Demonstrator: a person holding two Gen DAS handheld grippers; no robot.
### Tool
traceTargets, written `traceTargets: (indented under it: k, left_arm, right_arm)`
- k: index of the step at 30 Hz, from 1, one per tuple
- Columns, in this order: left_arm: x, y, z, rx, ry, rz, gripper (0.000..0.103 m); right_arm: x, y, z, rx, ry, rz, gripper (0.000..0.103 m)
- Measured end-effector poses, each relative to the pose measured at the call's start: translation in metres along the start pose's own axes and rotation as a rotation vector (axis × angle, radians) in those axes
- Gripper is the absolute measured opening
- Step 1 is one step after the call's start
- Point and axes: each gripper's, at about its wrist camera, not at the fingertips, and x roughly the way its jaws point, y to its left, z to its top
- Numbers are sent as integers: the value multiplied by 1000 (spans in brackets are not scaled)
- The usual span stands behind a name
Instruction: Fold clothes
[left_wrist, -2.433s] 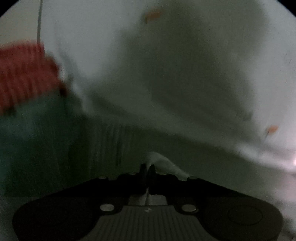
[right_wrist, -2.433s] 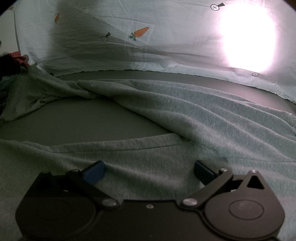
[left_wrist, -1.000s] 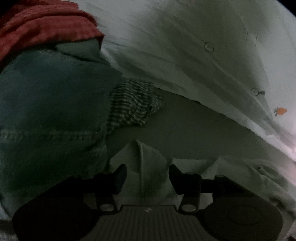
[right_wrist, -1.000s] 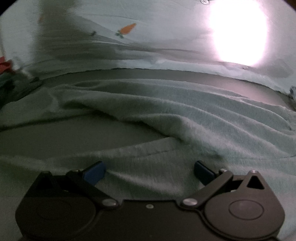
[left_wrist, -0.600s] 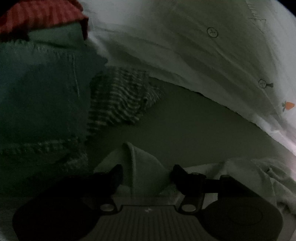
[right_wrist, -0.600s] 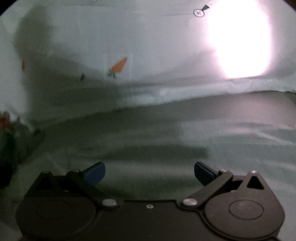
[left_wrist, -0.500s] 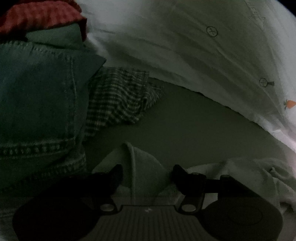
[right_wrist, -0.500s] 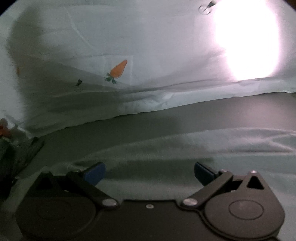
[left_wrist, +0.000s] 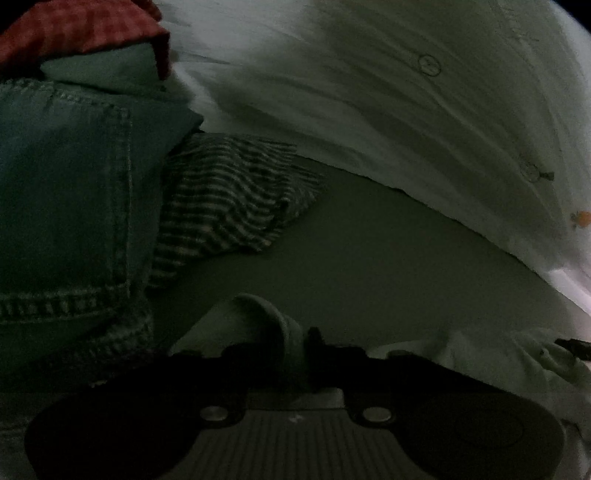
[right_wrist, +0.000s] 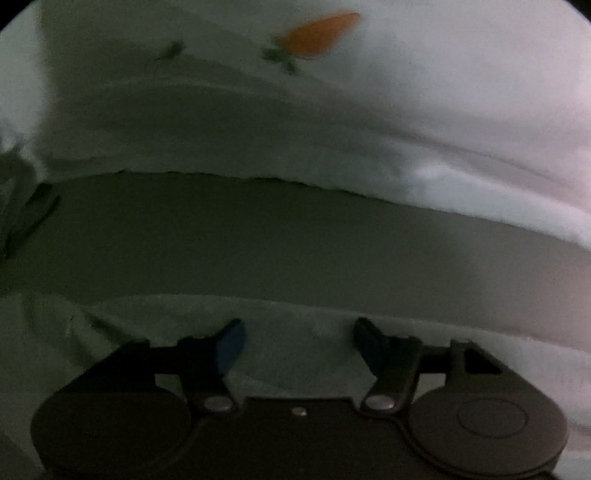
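A pale grey-green garment lies crumpled on the dark surface just ahead of my left gripper. That gripper is shut on a raised fold of it, and the cloth bulges up between the two dark fingers. In the right wrist view the same garment stretches across the bottom, its far edge just beyond the fingertips. My right gripper is open and low over the cloth, with the fabric edge lying between its blue-padded fingers.
Folded jeans are stacked at the left under a red checked cloth. A dark striped cloth pokes out beside them. A white sheet with carrot prints bounds the far side of the bare dark strip.
My left gripper's fingers have narrowed onto the garment fold. The right gripper has moved forward and low to the garment's far edge, and its fingers stand closer together than before.
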Motion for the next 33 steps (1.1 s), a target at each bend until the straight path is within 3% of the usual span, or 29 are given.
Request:
traceTargets:
  k: [1,2,3,4,7,11,14,15,16,18,19,20,21,22,23,28,33]
  left_arm:
    - [0,0,0,-5,-6,7,4]
    - [-2,0,1,-8,-16,11,4]
    - [-4,0,2,-10,-31,15,3]
    - [-8,0,5,-12,-50,23,3]
    - [-28,2,23,-29,-148,46,3]
    - [-62,9,55,-54,-322,77,3]
    - [-59,15,71,-56,-363,123,5]
    - [-51,16,74,-59,-337,142,9]
    - [-40,17,74,-64,-295,156,11]
    - [-30,15,67,-69,-239,168,21]
    - [-33,12,60,-66,-230,164,25]
    - [-36,9,53,-64,-221,160,37]
    - [-38,6,46,-61,-212,157,44]
    - [-41,3,38,-59,-204,153,58]
    - [-44,1,31,-56,-195,149,65]
    - [-57,-9,-9,-77,-128,128,66]
    - [-46,-5,-15,-125,-114,127,66]
  right_arm:
    - [0,2,-1,-17,-6,11,45]
    - [-1,-1,0,-9,-8,17,19]
    - [-1,-3,2,-2,-9,22,5]
    - [-2,-5,3,6,-11,28,0]
    - [-7,-13,10,30,-37,28,0]
    - [-26,-28,29,87,-152,-49,0]
    - [-31,-36,41,115,-203,-101,0]
    - [-31,-37,43,117,-207,-117,1]
    - [-30,-36,43,110,-188,-131,8]
    - [-27,-32,42,96,-151,-158,35]
    - [-28,-30,41,91,-140,-171,55]
    - [-34,-25,35,90,-147,-180,69]
    - [-40,-22,28,91,-154,-190,74]
    - [-48,-21,20,98,-156,-200,82]
    - [-56,-20,11,112,-153,-208,87]
    - [-98,-22,-49,199,-128,-255,101]
    - [-139,-20,-124,258,-89,-365,103]
